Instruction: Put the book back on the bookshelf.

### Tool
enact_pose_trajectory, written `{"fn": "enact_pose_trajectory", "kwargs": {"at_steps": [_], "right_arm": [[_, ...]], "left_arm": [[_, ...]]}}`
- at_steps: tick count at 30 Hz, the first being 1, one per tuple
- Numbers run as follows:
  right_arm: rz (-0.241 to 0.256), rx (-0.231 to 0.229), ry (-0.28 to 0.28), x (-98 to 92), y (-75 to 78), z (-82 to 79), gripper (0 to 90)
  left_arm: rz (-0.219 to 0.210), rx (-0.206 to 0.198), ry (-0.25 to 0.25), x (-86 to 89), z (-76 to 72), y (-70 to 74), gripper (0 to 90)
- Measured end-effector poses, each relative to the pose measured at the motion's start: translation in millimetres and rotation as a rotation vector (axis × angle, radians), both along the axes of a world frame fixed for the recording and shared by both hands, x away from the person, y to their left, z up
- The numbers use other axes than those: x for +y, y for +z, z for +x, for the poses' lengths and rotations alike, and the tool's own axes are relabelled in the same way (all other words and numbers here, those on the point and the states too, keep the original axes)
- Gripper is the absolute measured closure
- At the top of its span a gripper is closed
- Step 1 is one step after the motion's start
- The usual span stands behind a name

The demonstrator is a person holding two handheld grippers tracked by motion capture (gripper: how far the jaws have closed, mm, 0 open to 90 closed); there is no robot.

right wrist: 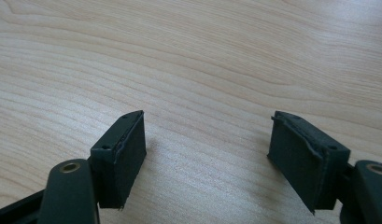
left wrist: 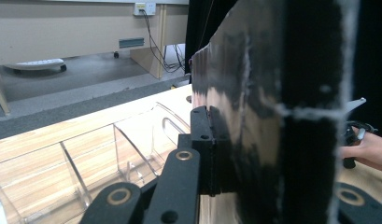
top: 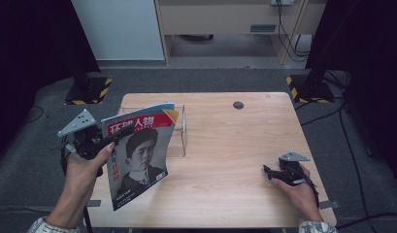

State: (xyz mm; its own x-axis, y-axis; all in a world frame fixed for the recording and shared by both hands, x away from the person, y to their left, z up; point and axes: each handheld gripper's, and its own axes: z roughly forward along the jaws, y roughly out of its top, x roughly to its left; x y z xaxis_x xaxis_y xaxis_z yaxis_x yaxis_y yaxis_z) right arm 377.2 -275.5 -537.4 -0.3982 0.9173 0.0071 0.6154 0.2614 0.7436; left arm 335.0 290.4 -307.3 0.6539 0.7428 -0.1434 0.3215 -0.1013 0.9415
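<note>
A magazine (top: 138, 160) with a red title band and a black-and-white portrait on its cover is held tilted above the table's left part. My left gripper (top: 113, 137) is shut on its left edge. In the left gripper view the cover (left wrist: 282, 116) stands close up, clamped beside the black jaw of that gripper (left wrist: 212, 140). Just behind the magazine stands a clear acrylic rack (top: 182, 130), its curved dividers (left wrist: 109, 154) empty. My right gripper (top: 268, 171) rests low on the table's right side. Its jaws are spread wide over bare wood (right wrist: 207, 158), with nothing between them.
The wooden table (top: 225, 145) has a small dark round hole (top: 238, 105) near its far edge. On the floor beyond stand black stands with hazard-striped bases (top: 89, 90) (top: 307, 88), cables and a pale cabinet (top: 225, 19).
</note>
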Motion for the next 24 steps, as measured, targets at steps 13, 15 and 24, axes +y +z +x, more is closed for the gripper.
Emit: {"fn": "enact_pose_trajectory", "kwargs": {"at_steps": [13,15,24], "right_arm": [[0.001,-0.001,0.002,0.3,-0.1,0.0,27.4],[0.001,-0.001,0.002,0.3,-0.1,0.0,27.4],[0.001,0.0,0.004,0.7,0.1,-0.3,27.4]], "left_arm": [[-0.004,-0.003,0.043,15.8,-3.1,-1.3,86.6],[-0.004,-0.005,0.056,20.8,-4.7,-1.5,86.6],[0.004,-0.014,0.09,33.7,-9.6,-0.7,86.6]]}}
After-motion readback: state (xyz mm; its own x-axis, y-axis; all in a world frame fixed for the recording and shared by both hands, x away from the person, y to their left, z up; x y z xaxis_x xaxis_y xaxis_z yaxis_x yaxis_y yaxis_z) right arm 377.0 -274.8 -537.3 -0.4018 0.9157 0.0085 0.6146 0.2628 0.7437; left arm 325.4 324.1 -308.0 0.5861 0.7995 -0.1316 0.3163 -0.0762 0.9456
